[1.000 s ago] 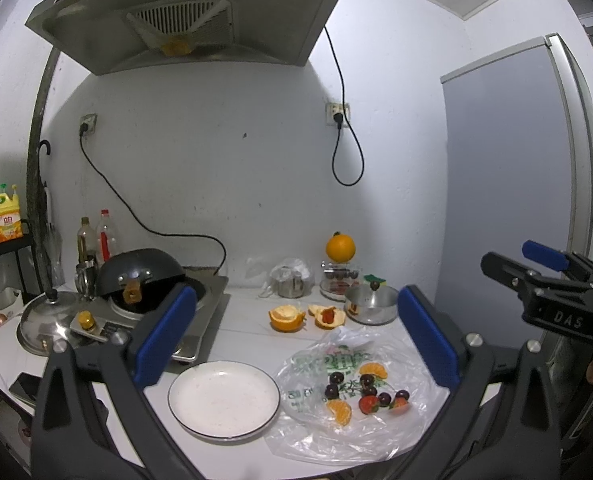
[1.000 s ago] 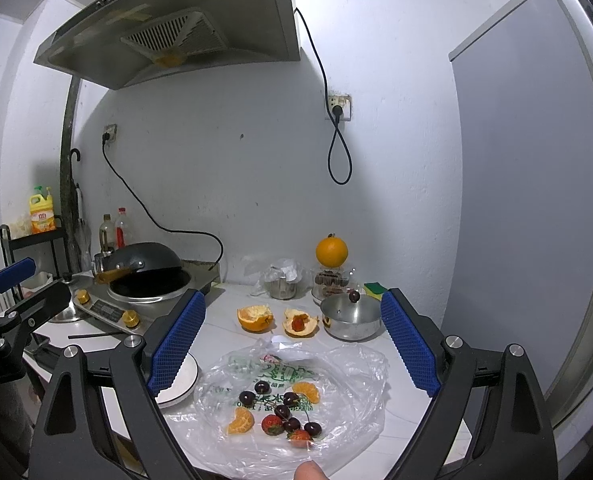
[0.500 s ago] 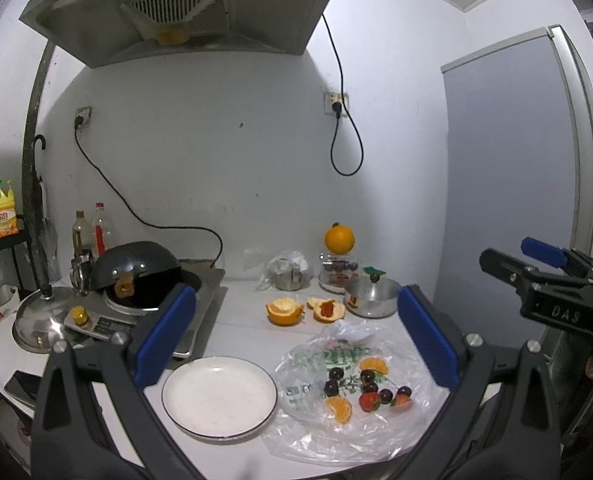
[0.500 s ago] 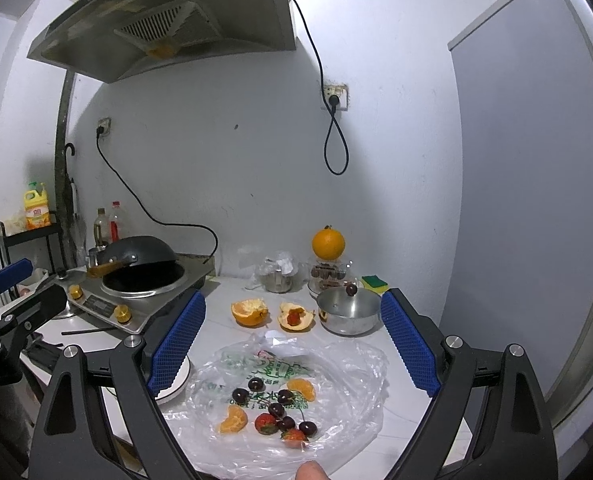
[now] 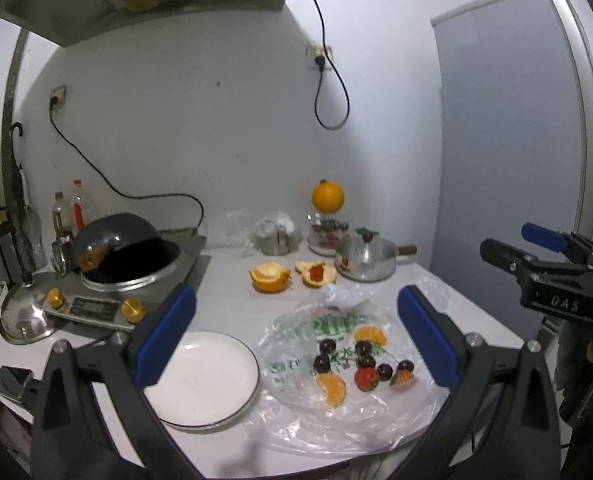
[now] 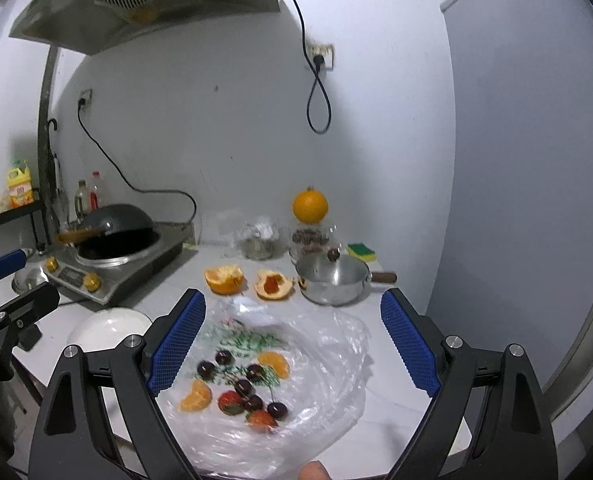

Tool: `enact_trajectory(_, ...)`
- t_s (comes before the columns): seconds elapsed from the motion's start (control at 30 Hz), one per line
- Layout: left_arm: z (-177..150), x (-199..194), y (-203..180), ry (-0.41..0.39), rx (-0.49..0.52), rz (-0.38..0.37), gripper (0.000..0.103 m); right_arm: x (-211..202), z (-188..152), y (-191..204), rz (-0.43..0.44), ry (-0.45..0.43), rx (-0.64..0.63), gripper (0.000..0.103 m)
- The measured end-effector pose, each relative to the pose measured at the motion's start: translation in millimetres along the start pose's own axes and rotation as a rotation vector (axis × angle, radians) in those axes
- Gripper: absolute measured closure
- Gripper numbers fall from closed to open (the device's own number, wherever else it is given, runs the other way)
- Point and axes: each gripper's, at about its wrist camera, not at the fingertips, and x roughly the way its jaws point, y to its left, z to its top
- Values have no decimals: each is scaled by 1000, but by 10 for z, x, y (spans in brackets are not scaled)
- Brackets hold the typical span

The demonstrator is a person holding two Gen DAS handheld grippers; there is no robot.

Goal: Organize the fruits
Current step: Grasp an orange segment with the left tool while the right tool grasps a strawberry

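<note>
A clear plastic bag (image 5: 348,344) lies flat on the near part of the white counter (image 5: 224,300). On it sit dark cherries (image 5: 322,362), two orange segments (image 5: 332,388) and strawberries (image 5: 367,378). Just left of the bag is an empty white plate (image 5: 200,376). Farther back lie two orange peel cups (image 5: 270,276); the right one holds something red. Beside them stands a small steel pot (image 5: 366,260) under a lid. A whole orange (image 5: 327,197) rests on a glass jar near the far wall.

The left gripper (image 5: 296,334) has its blue pads wide apart, holding nothing, above the plate and bag. The right gripper (image 6: 292,338) is likewise spread wide and empty over the bag.

Only the right view shows a green and yellow sponge (image 6: 362,251) behind the pot and a fingertip (image 6: 314,470) at the bottom edge. Only the left view shows a dark phone (image 5: 12,378) at the counter's near left.
</note>
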Motion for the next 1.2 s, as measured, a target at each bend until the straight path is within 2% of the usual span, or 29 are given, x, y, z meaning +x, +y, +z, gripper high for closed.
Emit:
enact_trajectory(0.5,-416,661,-300,147,60,-6,2,541,-442,-168,80,152,-5,13)
enact_trajectory(0.7,-621,882,-347,219,69,-15,4,802,-657,-162,108,229,-6,26)
enact_trajectory(0.77,-677,953,-360,243,73,-18,9,880,-721,-153,119,252,-5,31)
enact_trajectory(0.93,-795,1123,-394,293,82,-22,13,1044,-874,-143,157,306,0,39)
enact_trajectory(1.03,-860,1203,-424,320,93,-35,18,1113,-957,-150,173,331,9,44)
enact_trajectory(1.13,-923,1302,-461,351,103,-50,28,1166,-1027,-161,187,351,19,48)
enact_trajectory(1.2,-971,1367,-483,370,106,-55,29,1191,-1061,-168,201,361,29,53)
